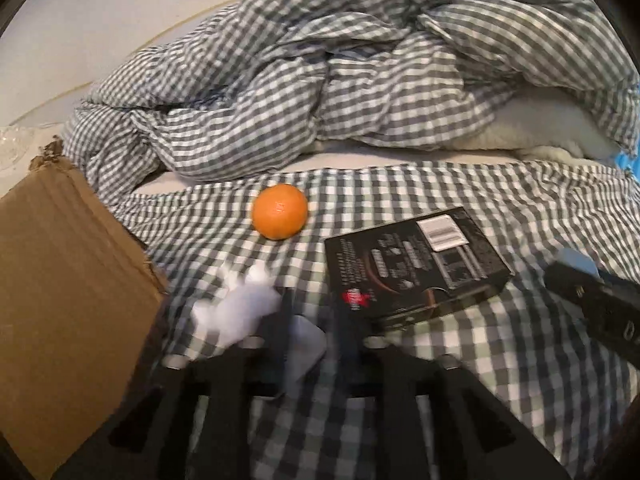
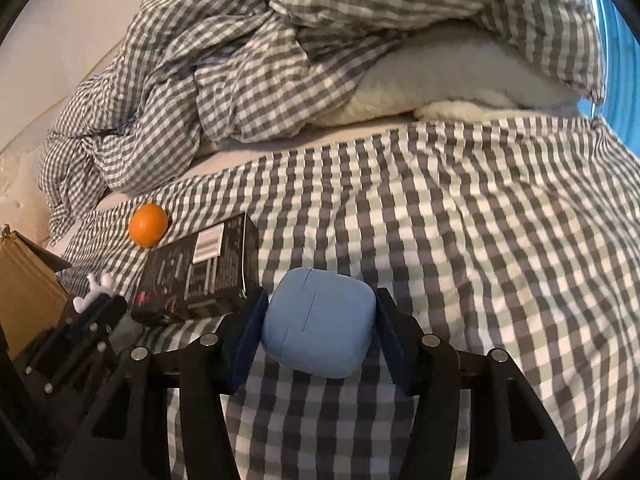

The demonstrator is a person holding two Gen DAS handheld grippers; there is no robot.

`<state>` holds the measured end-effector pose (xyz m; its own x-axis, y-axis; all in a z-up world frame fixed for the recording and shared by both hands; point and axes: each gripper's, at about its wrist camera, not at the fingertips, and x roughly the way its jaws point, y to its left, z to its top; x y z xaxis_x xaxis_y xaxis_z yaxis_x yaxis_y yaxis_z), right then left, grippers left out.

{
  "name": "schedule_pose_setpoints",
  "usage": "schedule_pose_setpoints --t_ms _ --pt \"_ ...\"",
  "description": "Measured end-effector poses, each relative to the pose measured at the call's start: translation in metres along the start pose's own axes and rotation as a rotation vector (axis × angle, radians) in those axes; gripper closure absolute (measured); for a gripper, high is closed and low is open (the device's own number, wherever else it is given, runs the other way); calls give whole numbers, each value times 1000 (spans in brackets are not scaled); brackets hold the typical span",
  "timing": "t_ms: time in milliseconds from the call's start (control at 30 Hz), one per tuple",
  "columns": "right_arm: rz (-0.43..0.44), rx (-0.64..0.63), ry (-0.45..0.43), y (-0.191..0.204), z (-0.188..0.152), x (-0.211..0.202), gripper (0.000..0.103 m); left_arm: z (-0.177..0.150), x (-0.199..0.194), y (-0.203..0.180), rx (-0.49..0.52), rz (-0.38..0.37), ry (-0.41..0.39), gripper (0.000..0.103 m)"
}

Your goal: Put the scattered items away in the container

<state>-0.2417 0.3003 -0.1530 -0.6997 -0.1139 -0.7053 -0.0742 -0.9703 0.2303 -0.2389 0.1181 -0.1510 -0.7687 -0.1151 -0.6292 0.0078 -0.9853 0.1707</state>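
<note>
My right gripper (image 2: 320,304) is shut on a pale blue earbud case (image 2: 320,324), holding it over the checked sheet. My left gripper (image 1: 312,312) is blurred. A small white toy (image 1: 240,308) lies across its left finger, with a pale part between the fingers, and I cannot tell whether the pads press on it. From the right wrist view the toy (image 2: 96,286) sticks up at that gripper's tip. An orange (image 1: 280,211) and a black carton (image 1: 416,264) rest on the sheet beyond. The open cardboard box (image 1: 68,300) stands just left of the left gripper.
A crumpled checked duvet (image 1: 320,60) is heaped at the back, with a white pillow (image 1: 560,128) under its right side. Clear plastic (image 1: 12,144) lies behind the cardboard box. The right gripper's dark body (image 1: 592,304) reaches in at the right edge.
</note>
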Motion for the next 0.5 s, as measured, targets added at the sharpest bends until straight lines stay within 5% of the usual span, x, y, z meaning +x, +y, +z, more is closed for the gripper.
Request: schedule_pose_setpoints --t_ms 67,333,367,400,467,500 --pt "1 1 6 0 -1 1 49 -1 7 9 -30 6 27 18" --pt "11 -4 14 1 -5 4 49 -1 13 28 -98 -15 40 17" --pt "13 -1 14 0 -5 3 49 0 15 31 -100 -14 44 25" --pt "15 3 12 -1 -5 3 49 0 16 35 -108 -4 47 49" --pt "16 13 7 -2 -5 1 49 1 14 39 -106 15 41 78" --pt "18 15 7 -2 -5 1 49 1 12 41 -97 -10 46 78"
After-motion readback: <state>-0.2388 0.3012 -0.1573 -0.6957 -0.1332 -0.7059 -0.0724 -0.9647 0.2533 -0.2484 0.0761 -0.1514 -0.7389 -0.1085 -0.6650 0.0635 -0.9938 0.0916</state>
